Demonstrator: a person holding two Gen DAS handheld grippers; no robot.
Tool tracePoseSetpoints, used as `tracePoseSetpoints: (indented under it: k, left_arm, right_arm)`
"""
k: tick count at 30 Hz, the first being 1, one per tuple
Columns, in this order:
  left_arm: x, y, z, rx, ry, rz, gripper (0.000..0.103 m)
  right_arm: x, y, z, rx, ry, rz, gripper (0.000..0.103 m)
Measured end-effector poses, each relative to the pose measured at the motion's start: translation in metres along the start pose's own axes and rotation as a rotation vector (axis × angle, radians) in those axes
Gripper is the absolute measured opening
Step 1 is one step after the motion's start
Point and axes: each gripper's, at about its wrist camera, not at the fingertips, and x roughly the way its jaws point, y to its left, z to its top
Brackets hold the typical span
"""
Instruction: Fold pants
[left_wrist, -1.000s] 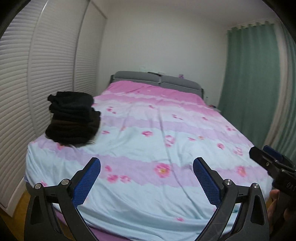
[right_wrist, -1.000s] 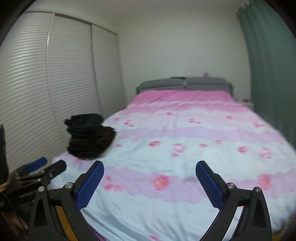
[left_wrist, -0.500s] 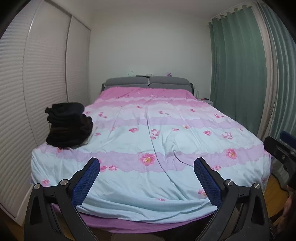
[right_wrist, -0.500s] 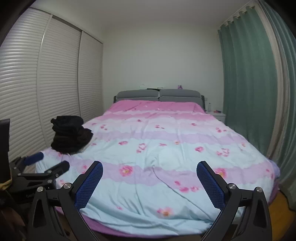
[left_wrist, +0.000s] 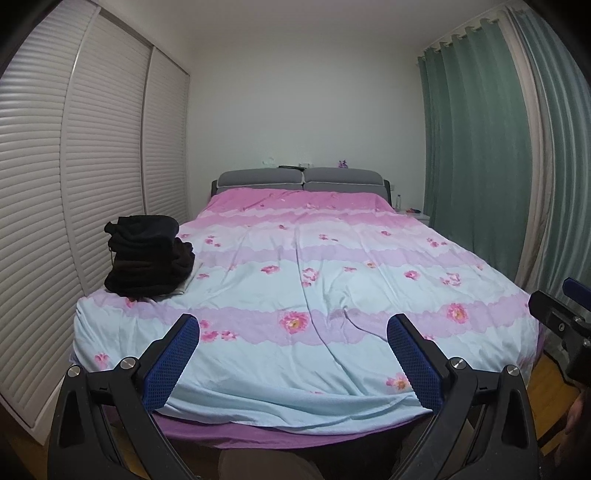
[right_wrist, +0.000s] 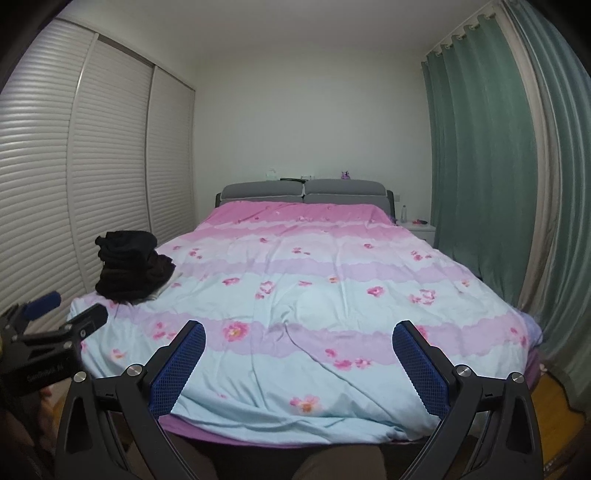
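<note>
A pile of dark folded clothes (left_wrist: 147, 258) sits on the left side of the bed (left_wrist: 332, 295), near the foot; it also shows in the right wrist view (right_wrist: 129, 269). My left gripper (left_wrist: 293, 332) is open and empty, held off the foot of the bed. My right gripper (right_wrist: 297, 336) is open and empty too, beside the left one. The right gripper's tip (left_wrist: 565, 314) shows at the right edge of the left wrist view, and the left gripper (right_wrist: 55, 321) at the left edge of the right wrist view. No loose pants lie spread on the bed.
The bed has a pink, lilac and pale blue floral cover and a grey headboard (left_wrist: 303, 181). White louvred wardrobe doors (left_wrist: 74, 184) run along the left. Green curtains (left_wrist: 498, 166) hang on the right, with a white nightstand (right_wrist: 419, 229) by them. Wooden floor (right_wrist: 557, 406) shows at the bed's foot.
Both grippers have pulled back from over the bed to beyond its foot and levelled, so the whole bed and room show. Both stayed open and empty.
</note>
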Motion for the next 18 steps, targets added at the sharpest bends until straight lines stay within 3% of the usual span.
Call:
tracePoseSetpoints:
  k: [18]
  left_arm:
    - [0.004,-0.002,-0.014,0.010,0.049,-0.019,0.103]
  right_arm:
    - [-0.002,-0.015,-0.020,0.036,0.032,-0.030,0.102]
